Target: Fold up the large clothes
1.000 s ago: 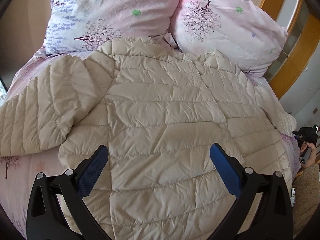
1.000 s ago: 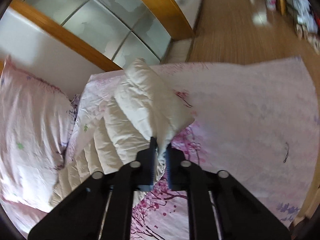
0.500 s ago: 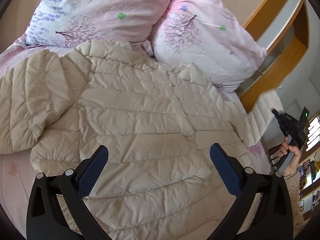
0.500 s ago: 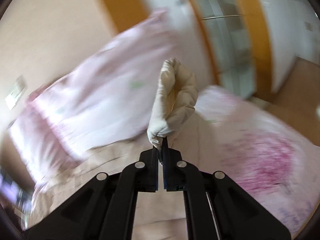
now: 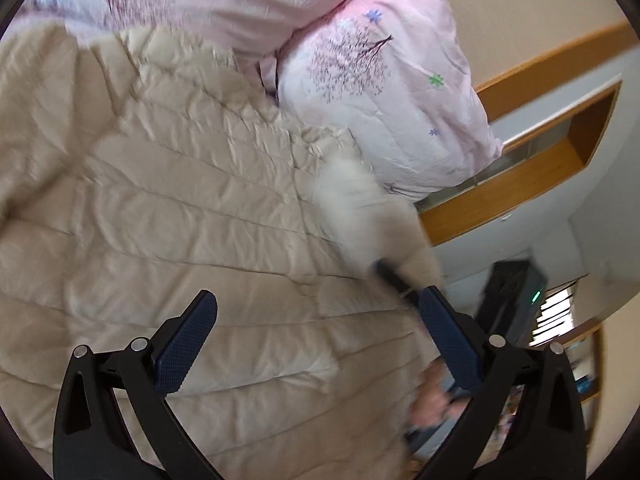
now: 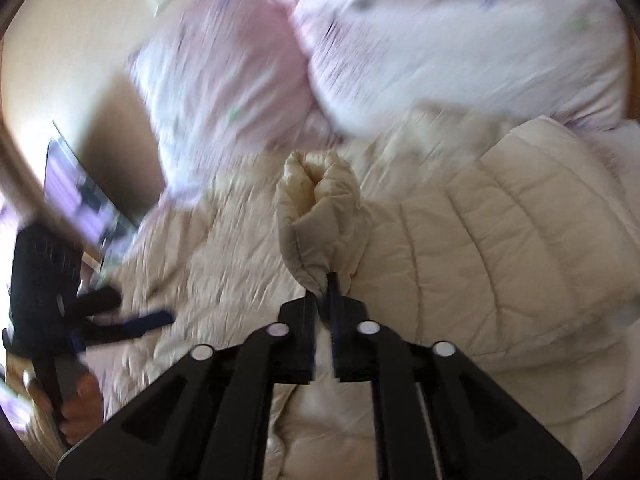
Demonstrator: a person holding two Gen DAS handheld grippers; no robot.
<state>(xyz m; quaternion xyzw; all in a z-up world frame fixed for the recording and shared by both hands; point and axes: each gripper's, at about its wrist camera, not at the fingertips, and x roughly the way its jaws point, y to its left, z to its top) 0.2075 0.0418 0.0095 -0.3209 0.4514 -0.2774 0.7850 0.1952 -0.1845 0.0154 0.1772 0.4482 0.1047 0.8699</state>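
Garment: a cream, horizontally quilted puffer jacket (image 5: 192, 208) lies spread flat on the bed, its collar end up against the pillows; the stitched channels run across the back, softly wrinkled.
Sleeve: the jacket's puffy cream sleeve (image 6: 500, 248) is lifted off the body and doubled over toward the middle; its bunched cuff end (image 6: 320, 216) stands upright, gathered into rounded folds.
Right tool: the black two-finger right tool (image 6: 325, 296) has its fingers pressed together on the cuff edge, pinching the fabric between them.
Left tool: the black left tool with blue textured pads (image 5: 316, 344) hangs above the lower back of the jacket, fingers spread wide, nothing between them.
Pillows: two pink pillows printed with trees and small flowers (image 5: 400, 92) sit at the head of the bed, touching the jacket's top edge.
Blur: the right wrist view is smeared around the pillows.
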